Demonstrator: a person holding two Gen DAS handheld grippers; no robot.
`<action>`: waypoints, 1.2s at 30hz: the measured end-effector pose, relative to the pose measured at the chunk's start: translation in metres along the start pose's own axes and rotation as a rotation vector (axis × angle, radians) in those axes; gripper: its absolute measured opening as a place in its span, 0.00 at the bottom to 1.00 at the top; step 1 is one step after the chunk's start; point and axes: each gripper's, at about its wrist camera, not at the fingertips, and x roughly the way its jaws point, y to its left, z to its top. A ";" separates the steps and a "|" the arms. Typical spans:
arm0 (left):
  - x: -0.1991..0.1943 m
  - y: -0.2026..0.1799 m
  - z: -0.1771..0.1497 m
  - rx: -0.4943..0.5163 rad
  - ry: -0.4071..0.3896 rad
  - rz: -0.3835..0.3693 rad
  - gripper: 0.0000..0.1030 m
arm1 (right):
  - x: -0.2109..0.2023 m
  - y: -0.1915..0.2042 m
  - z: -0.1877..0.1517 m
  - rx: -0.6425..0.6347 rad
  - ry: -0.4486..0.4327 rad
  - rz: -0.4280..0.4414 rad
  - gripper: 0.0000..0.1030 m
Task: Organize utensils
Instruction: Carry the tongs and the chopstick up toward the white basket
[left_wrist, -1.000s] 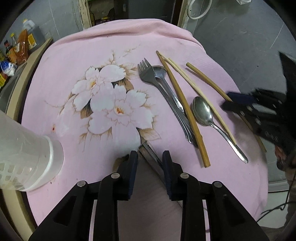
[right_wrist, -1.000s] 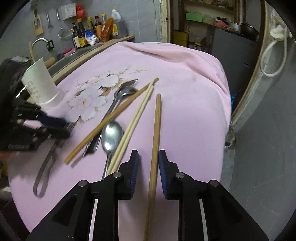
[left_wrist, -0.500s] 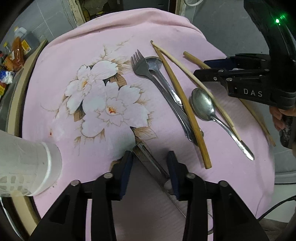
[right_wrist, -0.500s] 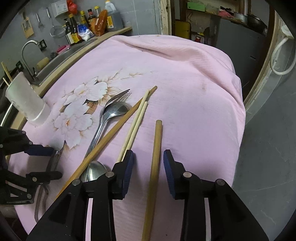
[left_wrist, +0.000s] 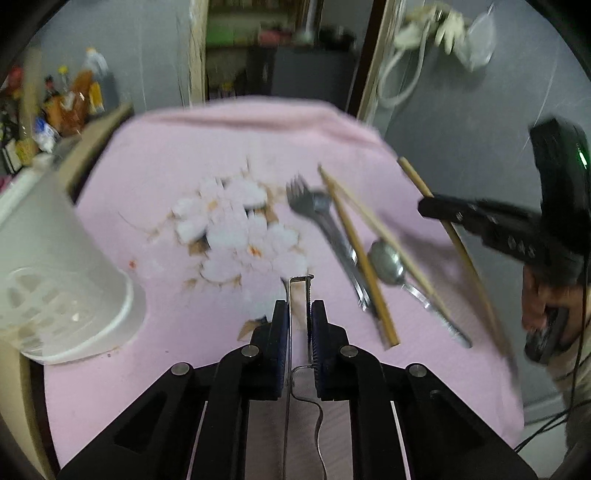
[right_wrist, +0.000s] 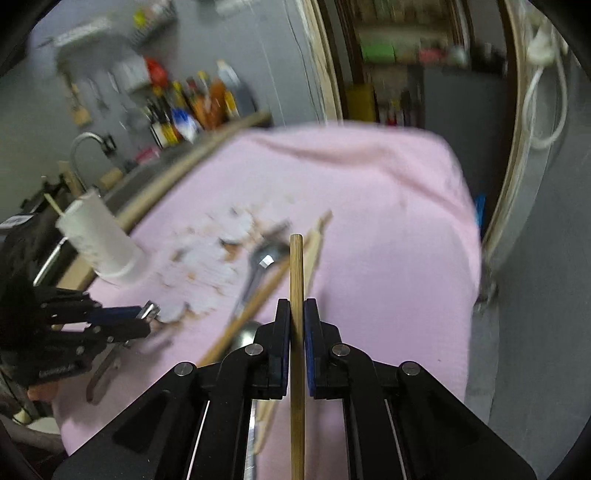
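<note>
My left gripper is closing its jaws on a flat metal utensil, which juts forward between the pads, above the pink floral cloth. My right gripper is shut on a wooden chopstick, held clear of the cloth. In the left wrist view the right gripper holds that chopstick at the right. A fork, a spoon and two more chopsticks lie on the cloth. The white perforated holder stands at the left.
Bottles and a tap line the counter behind the table. The cloth's right edge drops to a grey floor. A person's hand grips the right tool. The left gripper shows low on the left in the right wrist view.
Both grippers have closed, the left on the metal utensil and the right on the chopstick. Both have risen and tipped up, so more of the room shows.
</note>
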 end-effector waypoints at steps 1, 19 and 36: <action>-0.010 0.001 -0.003 -0.004 -0.056 0.007 0.09 | -0.011 0.007 -0.003 -0.013 -0.052 0.001 0.05; -0.134 0.022 -0.007 -0.170 -0.635 0.162 0.09 | -0.091 0.124 -0.005 -0.168 -0.737 -0.013 0.05; -0.239 0.138 0.016 -0.399 -0.929 0.407 0.09 | -0.060 0.203 0.092 -0.091 -1.046 0.245 0.05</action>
